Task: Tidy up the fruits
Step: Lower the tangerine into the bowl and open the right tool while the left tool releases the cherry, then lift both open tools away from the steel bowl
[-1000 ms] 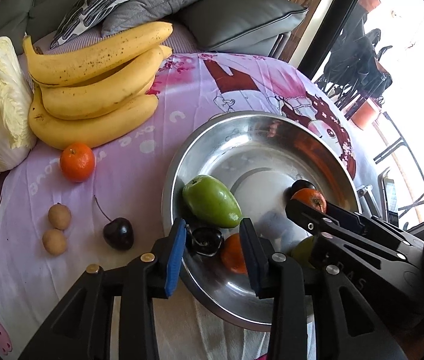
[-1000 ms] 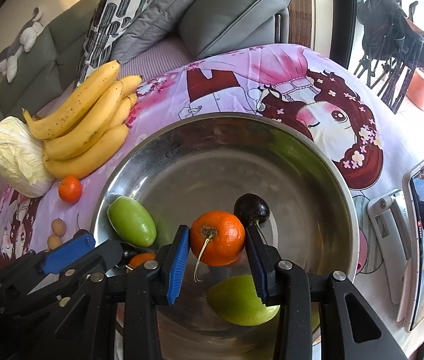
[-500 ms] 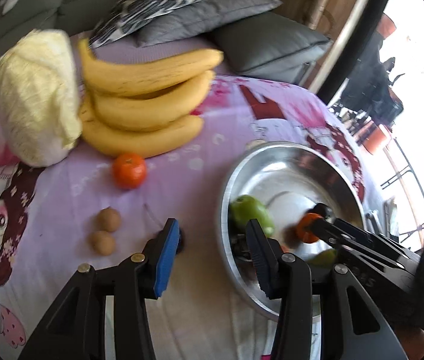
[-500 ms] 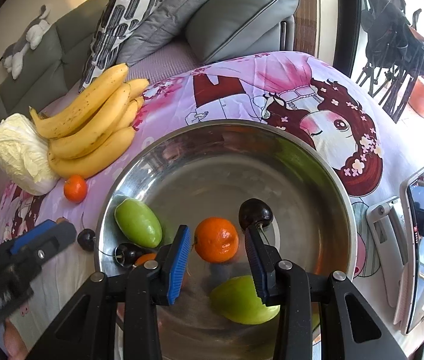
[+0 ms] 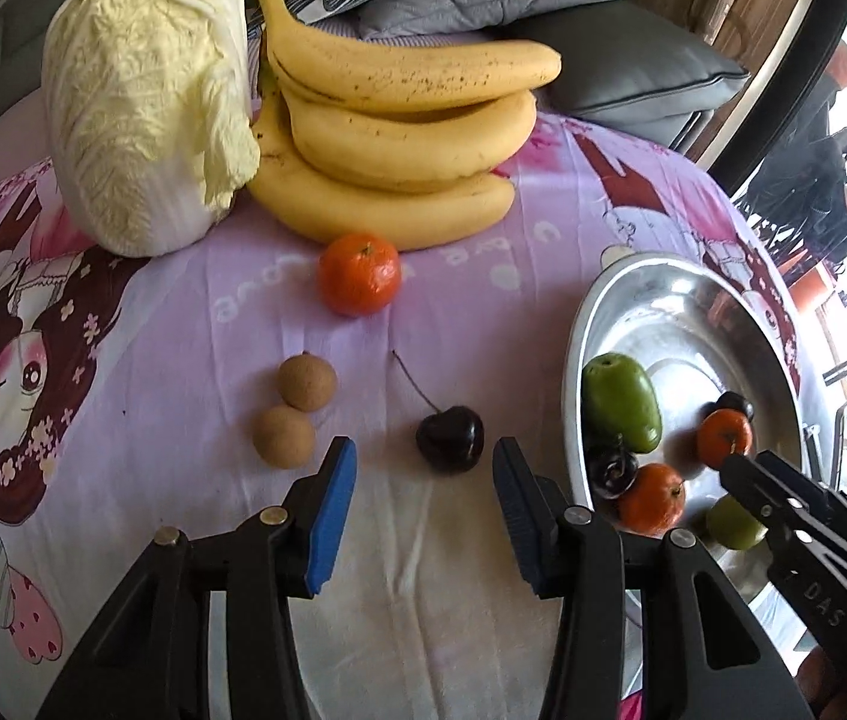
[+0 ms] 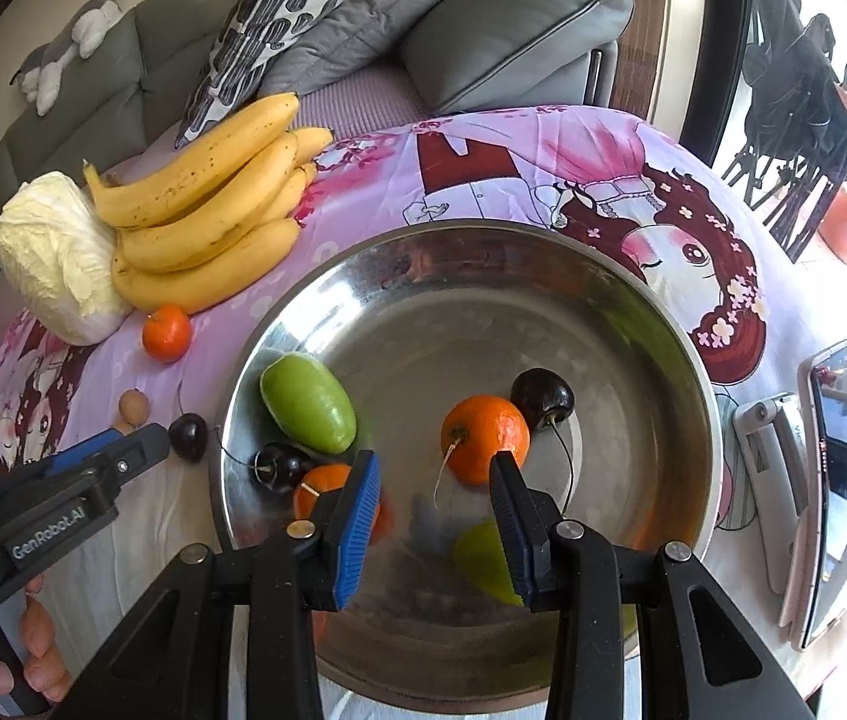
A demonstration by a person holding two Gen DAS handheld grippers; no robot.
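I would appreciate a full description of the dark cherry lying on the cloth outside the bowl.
The cherry is glossy, near-black and heart-shaped, with a thin stem curving up and away. It lies on the printed purple cloth, apart from the steel bowl and the two longans, just ahead of the open left gripper, untouched.

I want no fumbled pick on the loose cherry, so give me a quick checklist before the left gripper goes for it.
1. Left gripper open, nothing held: ok.
2. Cherry sits between the jaws' line, just ahead: ok.
3. Stem points away, clear of the jaws: ok.
4. Longans apart from cherry: ok.
5. Bowl has free space: ok.
6. Right gripper open over the bowl, apart from the cherry: ok.
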